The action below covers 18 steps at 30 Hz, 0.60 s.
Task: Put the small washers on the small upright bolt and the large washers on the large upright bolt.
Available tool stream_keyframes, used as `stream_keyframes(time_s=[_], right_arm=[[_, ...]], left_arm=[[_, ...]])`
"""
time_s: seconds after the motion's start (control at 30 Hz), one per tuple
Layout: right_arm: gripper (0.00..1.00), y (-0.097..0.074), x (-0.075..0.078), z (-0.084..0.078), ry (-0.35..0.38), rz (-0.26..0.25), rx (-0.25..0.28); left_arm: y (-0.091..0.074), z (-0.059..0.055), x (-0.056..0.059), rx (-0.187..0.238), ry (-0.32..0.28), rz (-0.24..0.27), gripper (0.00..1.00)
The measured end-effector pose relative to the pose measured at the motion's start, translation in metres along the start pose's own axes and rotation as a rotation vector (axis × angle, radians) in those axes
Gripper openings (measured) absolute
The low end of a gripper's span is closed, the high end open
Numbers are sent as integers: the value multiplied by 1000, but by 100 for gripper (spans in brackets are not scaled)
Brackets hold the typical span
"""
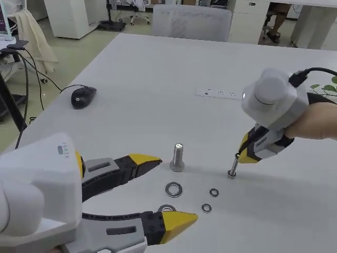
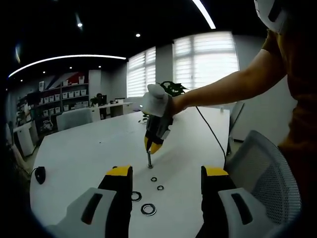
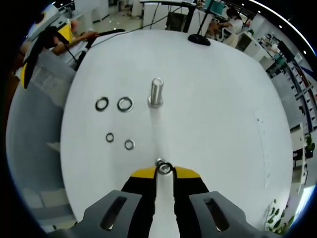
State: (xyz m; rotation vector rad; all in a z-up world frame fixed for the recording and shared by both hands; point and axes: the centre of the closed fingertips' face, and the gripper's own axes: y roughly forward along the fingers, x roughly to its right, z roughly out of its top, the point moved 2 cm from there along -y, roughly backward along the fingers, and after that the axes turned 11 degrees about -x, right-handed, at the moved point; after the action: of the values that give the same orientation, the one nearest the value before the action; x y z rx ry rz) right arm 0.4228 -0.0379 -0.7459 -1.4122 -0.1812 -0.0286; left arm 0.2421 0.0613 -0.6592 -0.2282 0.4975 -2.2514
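On the tabletop point(image 1: 158, 95), the large bolt point(image 1: 177, 157) stands left of the small bolt point(image 1: 232, 167); a large washer point(image 1: 174, 188) lies before it; two small washers point(image 1: 214, 192) lie right of that washer.

No writing, label or number is legible anywhere.

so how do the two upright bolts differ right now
The large bolt is thicker and taller; the small bolt is thin and shorter. The large bolt stands free with nothing touching it; the small bolt has the right gripper at its top, shut on what looks like a small washer. Both are metal and stand upright, head down, on the white table.
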Motion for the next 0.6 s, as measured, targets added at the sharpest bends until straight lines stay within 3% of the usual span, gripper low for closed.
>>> stream_keyframes(time_s=[0.6], right_arm=[[13, 36, 2, -5, -10, 19, -33]], left_arm=[[0, -4, -2, -9, -18, 13, 55]])
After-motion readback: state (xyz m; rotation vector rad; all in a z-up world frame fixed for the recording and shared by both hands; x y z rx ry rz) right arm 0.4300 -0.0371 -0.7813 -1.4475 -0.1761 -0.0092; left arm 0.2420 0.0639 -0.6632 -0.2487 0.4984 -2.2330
